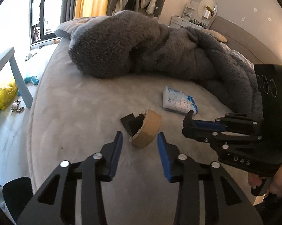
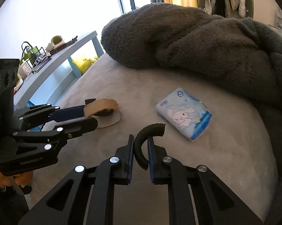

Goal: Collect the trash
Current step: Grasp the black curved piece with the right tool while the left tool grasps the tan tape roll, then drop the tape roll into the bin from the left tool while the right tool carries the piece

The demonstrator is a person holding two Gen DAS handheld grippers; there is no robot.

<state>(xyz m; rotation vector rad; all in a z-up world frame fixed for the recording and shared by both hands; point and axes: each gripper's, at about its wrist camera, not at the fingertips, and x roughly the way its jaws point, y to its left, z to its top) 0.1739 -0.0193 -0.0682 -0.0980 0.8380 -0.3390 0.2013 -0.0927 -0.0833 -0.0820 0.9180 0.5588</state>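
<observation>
A torn brown cardboard tape ring [image 1: 146, 129] lies on the grey bed [image 1: 75, 112], with a black plastic piece [image 1: 130, 122] against its left side. My left gripper [image 1: 139, 137] is open, its blue pads either side of the ring, just short of it. The ring also shows in the right wrist view [image 2: 103, 110]. My right gripper [image 2: 141, 144] is shut on a curved black plastic piece [image 2: 146, 136] and holds it above the bed. In the left wrist view the right gripper [image 1: 188, 120] is right of the ring. A blue-and-white tissue pack [image 2: 184, 113] lies beyond.
A bulky grey fleece blanket [image 1: 141, 45] is heaped across the far half of the bed. A light blue table [image 2: 56, 60] with small items stands left of the bed, a yellow bag [image 1: 4, 93] under it. Clothes hang at the back.
</observation>
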